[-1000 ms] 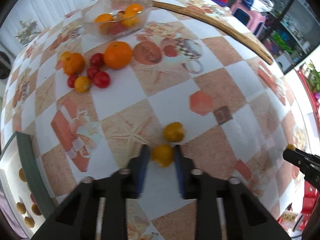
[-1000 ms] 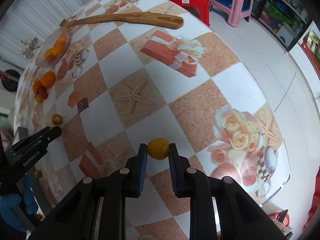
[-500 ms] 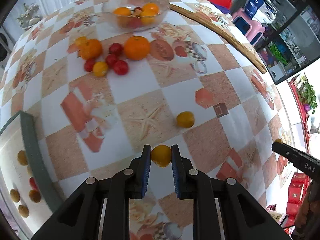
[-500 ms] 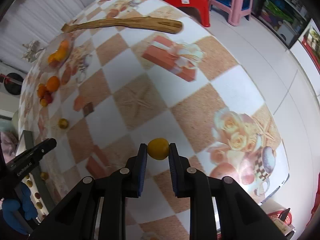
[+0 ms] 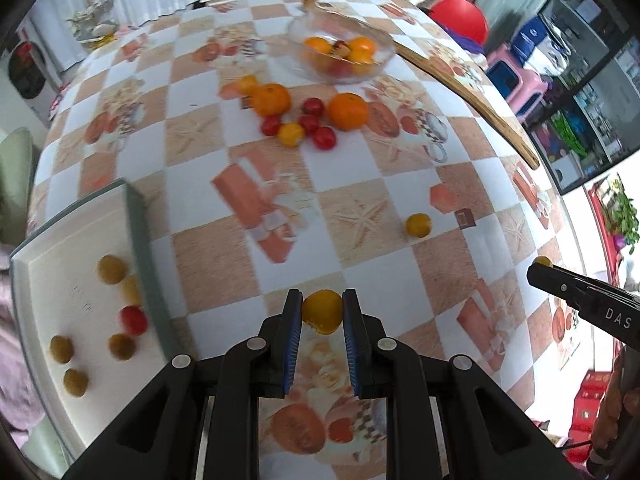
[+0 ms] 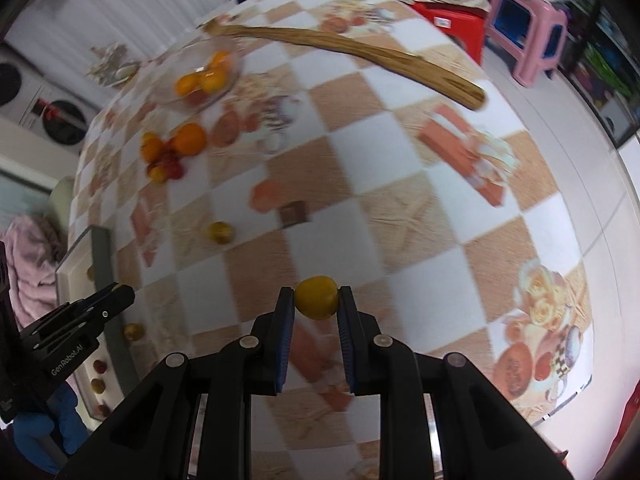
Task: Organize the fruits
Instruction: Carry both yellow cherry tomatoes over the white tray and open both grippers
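My left gripper is shut on a small yellow fruit and holds it above the checked tablecloth, just right of a white tray with several small fruits. My right gripper is shut on another small yellow fruit, also lifted over the table. It shows at the right of the left wrist view. The left gripper shows at the left of the right wrist view. One loose yellow fruit lies on the table. A glass bowl of fruit stands at the far side.
A cluster of oranges and red and yellow tomatoes lies in front of the bowl. A long wooden stick lies along the right edge. Red and pink stools stand beyond the table.
Both grippers have risen with their fruits. The left gripper has moved left towards the tray, which now shows more fully. The right view has swung towards the table's left side.
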A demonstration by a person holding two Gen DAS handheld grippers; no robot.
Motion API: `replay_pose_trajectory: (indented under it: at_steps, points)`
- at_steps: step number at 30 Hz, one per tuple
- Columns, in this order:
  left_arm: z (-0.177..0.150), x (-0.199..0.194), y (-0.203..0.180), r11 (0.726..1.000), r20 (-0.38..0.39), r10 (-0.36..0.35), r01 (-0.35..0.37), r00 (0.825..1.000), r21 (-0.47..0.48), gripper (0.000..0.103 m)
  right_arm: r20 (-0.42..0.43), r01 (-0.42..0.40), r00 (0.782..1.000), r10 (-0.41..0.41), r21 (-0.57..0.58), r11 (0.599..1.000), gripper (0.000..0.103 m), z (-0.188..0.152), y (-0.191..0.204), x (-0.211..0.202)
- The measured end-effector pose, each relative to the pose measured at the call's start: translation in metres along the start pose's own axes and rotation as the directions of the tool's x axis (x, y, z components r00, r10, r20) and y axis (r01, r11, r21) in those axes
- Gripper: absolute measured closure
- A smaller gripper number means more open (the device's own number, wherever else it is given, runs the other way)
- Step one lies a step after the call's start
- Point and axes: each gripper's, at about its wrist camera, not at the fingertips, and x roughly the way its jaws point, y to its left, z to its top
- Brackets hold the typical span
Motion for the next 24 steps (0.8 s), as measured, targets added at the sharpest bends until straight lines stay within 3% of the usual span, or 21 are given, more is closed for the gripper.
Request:
replay_pose_trajectory:
  at_steps: [13,24]
  points:
    - [-0.026,-0.03,0.063,0.99,0.052,0.044,-0.036,0.998,-0.139,0.081,-0.034,-0.05,0.998,0.044,-0.175,0.983,0.079,0.001,0.089,0.006]
    - [-0.052,-0.048,0.134,0.962,0.066,0.123,-0.102,0.99,-0.255,0.081,-0.097,-0.109,0.992,0.082,-0.311,0.944,0.079,-0.002,0.172,0.026]
